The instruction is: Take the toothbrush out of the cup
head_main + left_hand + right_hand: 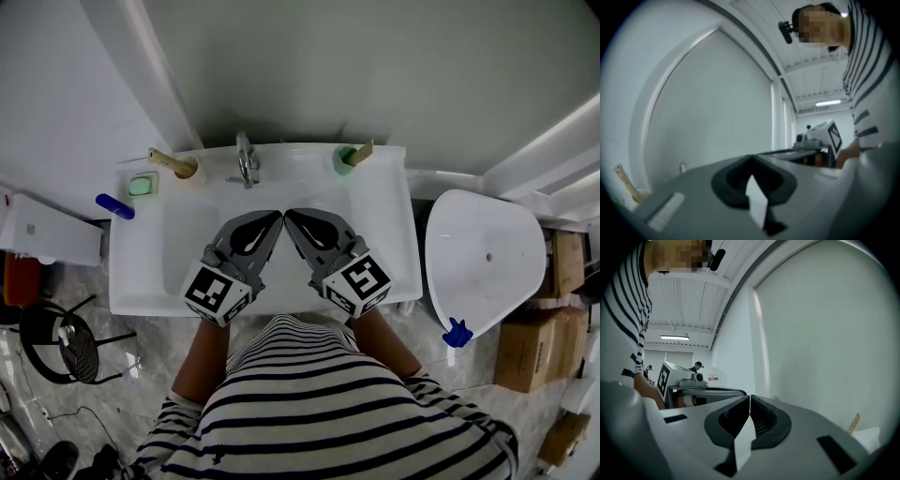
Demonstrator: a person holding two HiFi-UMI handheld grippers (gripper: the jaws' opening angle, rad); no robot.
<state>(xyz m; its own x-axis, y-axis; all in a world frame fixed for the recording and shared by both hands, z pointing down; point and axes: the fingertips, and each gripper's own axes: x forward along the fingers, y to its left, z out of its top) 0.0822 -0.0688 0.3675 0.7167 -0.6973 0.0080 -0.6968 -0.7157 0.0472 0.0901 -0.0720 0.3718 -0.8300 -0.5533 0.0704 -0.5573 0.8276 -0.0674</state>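
Toothbrush (362,151) well beyond right tool (288,215)

Two hand-held grippers: the left hand-held gripper (272,221) and the right hand-held gripper (296,221). Two cups stand beyond them (one out to each side): a tan cup (190,173) ahead-left of the left hand-held gripper, a green cup (344,160) ahead-right of the right hand-held gripper. Two toothbrushes, one per cup: the left toothbrush (167,158) and the right toothbrush (362,151). One faucet (246,161) straight ahead of both tips. One soap dish (142,186) and one blue object (114,206), both left of the left hand-held gripper. One washbasin (141,281) beneath both.
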